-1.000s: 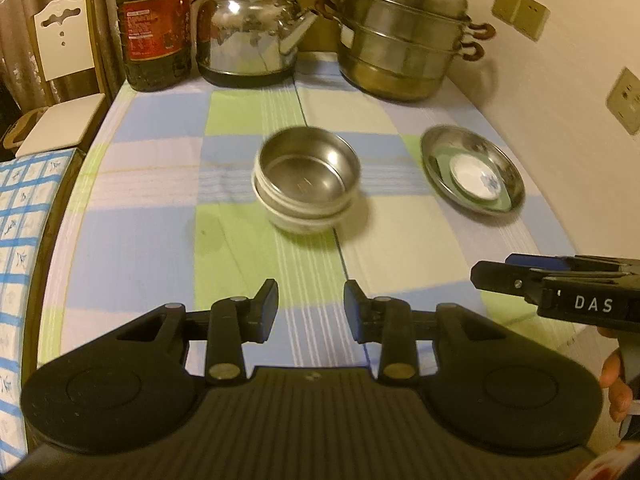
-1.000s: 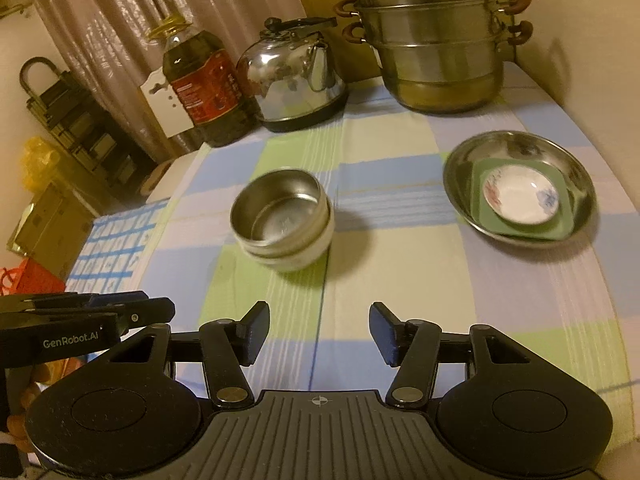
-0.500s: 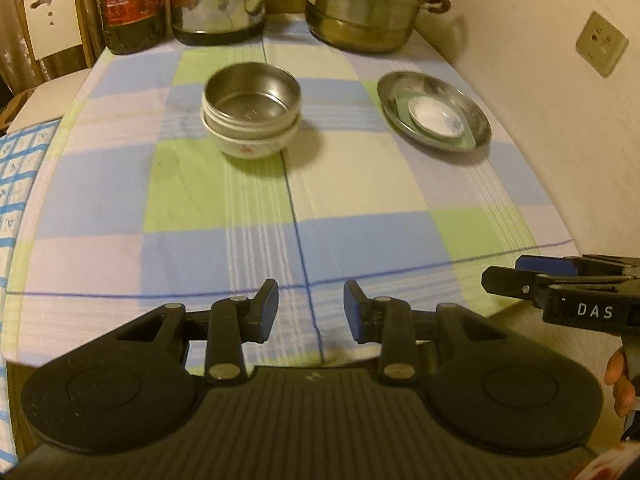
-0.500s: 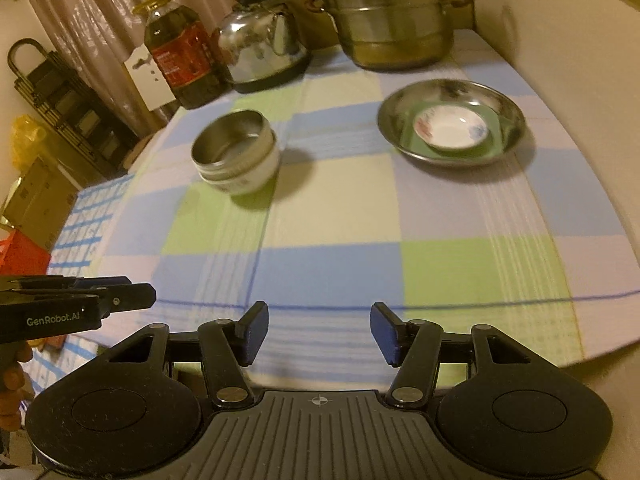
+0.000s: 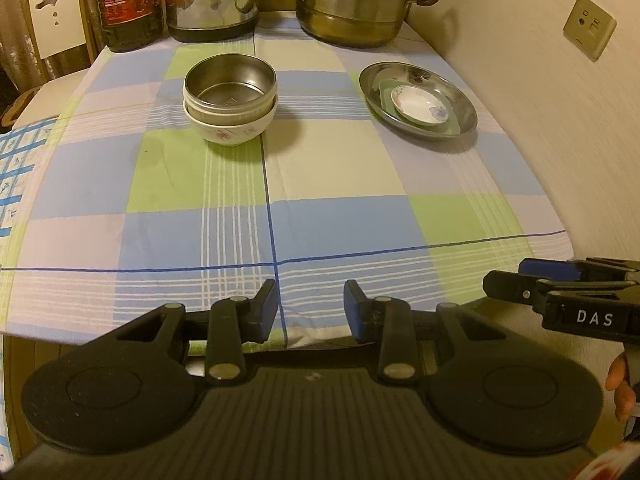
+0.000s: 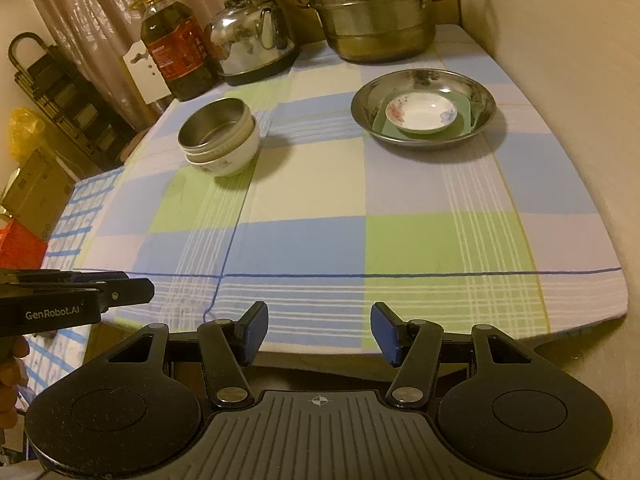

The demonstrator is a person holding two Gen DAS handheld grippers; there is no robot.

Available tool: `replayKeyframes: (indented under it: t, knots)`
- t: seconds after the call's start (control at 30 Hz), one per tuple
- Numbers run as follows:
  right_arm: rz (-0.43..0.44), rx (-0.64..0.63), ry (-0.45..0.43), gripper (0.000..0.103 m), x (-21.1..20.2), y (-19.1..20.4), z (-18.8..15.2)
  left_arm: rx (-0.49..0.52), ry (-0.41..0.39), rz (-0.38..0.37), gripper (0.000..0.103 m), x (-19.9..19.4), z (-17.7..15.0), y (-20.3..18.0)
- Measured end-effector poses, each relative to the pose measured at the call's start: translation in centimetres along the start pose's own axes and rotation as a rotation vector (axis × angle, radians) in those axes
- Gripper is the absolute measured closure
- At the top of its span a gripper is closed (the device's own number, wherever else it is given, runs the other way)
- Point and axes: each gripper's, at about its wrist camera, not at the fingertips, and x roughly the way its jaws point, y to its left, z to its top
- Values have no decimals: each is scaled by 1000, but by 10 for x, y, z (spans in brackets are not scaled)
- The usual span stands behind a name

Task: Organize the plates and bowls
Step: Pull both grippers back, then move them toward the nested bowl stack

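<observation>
Left gripper (image 5: 310, 312) at bottom centre of left wrist view, jaws parted, nothing between. Right gripper (image 6: 319, 334) likewise, gap wider, empty. Both over near table edge. Steel bowl (image 5: 230, 82) nested in white bowl (image 5: 232, 128), upper left of centre. White saucer (image 6: 421, 113) on green plate (image 6: 464, 120) inside steel dish (image 6: 423, 108), upper right.

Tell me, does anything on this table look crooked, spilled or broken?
Nothing spilled or broken. The steel bowl sits slightly tilted inside the white flowered bowl, not fully nested. The small white saucer rests on a green square plate inside the steel dish.
</observation>
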Motion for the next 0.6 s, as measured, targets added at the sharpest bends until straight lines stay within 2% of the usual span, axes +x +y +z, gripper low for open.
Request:
replayKeyframes:
  t: [0.27,0.6]
  knots:
    - [20,-12,-10,46,-5,-5,-1,-9,-7,28,71,-4,-5,-10]
    - [15,-9,-9,46,17,-10,23,-20,-1,58,71,11,15,6]
